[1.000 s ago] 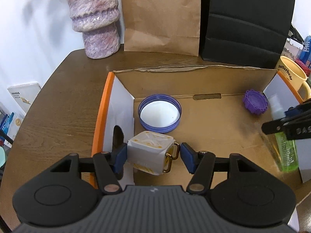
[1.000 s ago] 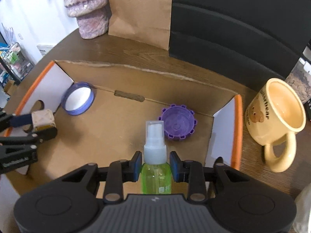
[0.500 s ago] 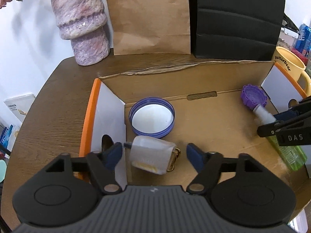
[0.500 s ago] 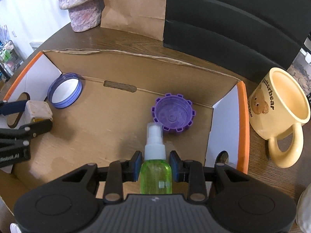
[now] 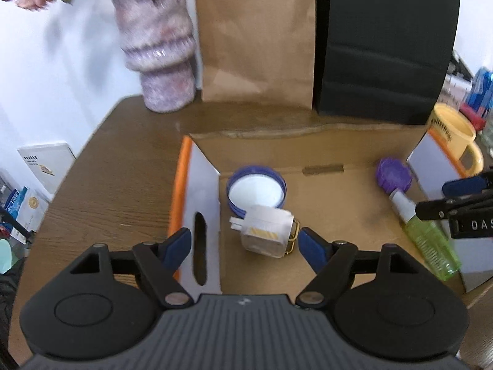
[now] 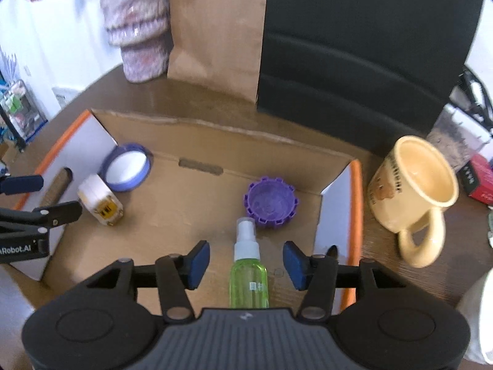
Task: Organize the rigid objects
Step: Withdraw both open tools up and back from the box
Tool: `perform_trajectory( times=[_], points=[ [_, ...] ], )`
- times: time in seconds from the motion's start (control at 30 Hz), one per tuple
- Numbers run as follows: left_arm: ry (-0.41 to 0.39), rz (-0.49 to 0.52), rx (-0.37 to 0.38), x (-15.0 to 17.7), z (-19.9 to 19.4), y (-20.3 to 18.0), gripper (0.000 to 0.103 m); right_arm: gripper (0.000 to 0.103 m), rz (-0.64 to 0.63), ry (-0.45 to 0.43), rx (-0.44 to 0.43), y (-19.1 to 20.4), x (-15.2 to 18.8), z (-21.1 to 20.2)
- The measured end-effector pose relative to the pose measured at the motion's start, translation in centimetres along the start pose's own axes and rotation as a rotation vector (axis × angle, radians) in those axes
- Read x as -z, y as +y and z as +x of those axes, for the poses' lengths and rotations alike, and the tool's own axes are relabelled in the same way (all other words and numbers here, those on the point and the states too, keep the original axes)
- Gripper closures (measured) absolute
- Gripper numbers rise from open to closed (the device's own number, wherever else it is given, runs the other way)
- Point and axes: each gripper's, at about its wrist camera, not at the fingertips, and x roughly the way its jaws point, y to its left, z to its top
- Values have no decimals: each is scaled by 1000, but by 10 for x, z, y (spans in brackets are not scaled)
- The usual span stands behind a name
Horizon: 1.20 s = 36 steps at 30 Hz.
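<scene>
A shallow cardboard box [image 5: 332,215] with orange-edged side flaps lies open on the wooden table. A small white cube-shaped container [image 5: 266,231] with a gold clasp lies tipped on the box floor. My left gripper [image 5: 245,243] hangs just above it, jaws opening, pads clear of it. A green spray bottle [image 6: 249,280] lies flat on the box floor. My right gripper [image 6: 246,262] is over it, jaws opening wide, neither pad touching the bottle. A blue-rimmed lid [image 5: 255,189] and a purple toothed cap [image 6: 271,202] also rest in the box.
A cream mug [image 6: 413,194] stands right of the box. Behind the box are a purple vase [image 5: 160,61], a brown paper bag [image 5: 255,37] and a black bag [image 5: 382,46]. The box's left flap [image 5: 205,215] stands upright beside my left finger.
Both grippers have opened and risen. The white container dropped from the left jaws onto its side; the spray bottle left the right jaws and lies flat.
</scene>
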Motion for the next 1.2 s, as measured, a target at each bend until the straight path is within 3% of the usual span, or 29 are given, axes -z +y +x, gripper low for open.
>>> perform_trajectory(
  times=[0.23, 0.37, 0.43, 0.57, 0.83, 0.97, 1.2],
  points=[
    [-122, -26, -16, 4, -59, 4, 20, 49, 8, -85, 3, 3, 16, -53],
    [-238, -40, -18, 19, -95, 4, 12, 35, 13, -182, 16, 5, 34, -86],
    [-275, -43, -27, 28, -107, 2, 12, 33, 21, -231, 19, 7, 42, -97],
    [-322, -40, -30, 47, -125, -2, 12, 32, 35, -330, 17, 12, 64, -116],
    [-513, -55, -24, 86, -153, -7, 12, 32, 45, -543, 12, 23, 111, -145],
    [-580, -53, -27, 103, -162, -8, 12, 25, 35, -649, 28, 29, 133, -154],
    [-637, -56, -36, 125, -172, -6, 12, 24, 48, -729, 35, 37, 162, -161]
  ],
)
